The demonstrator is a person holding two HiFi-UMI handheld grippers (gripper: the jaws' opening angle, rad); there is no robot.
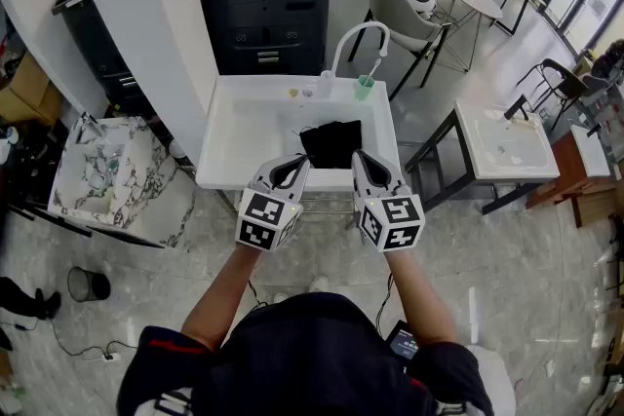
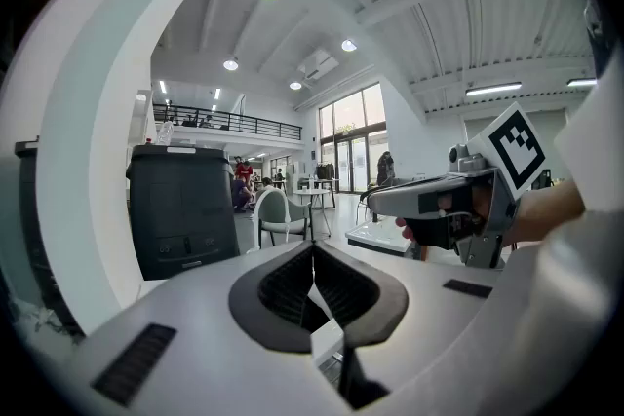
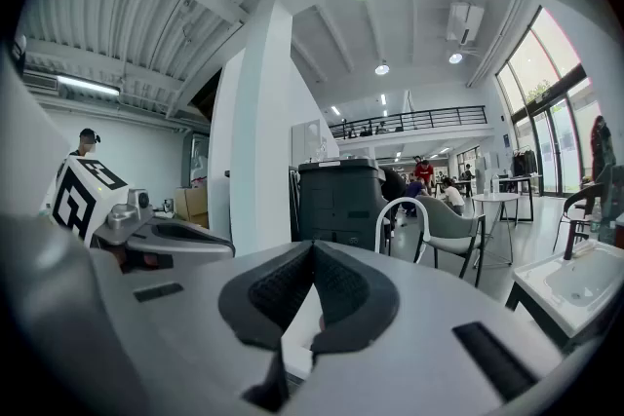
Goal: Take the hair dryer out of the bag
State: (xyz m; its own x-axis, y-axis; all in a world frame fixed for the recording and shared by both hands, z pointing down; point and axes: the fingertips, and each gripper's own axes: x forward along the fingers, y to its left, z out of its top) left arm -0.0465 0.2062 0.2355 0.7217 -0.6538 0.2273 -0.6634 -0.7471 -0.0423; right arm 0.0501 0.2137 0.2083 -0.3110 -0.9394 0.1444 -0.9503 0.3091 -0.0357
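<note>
The left gripper (image 1: 293,169) and right gripper (image 1: 362,165) are held side by side at the sink's (image 1: 216,172) near rim, each with jaws together and nothing between them. The black bag (image 1: 332,142) lies in the sink just beyond their tips; the dryer is out of sight.

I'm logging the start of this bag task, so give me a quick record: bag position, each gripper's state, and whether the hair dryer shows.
bag: black, lying in the white basin, toward its front edge
hair dryer: not visible
left gripper: fingers together, empty, by the bag's near edge
right gripper: fingers together, empty, alongside the left
behind bag: faucet, green cup
</note>
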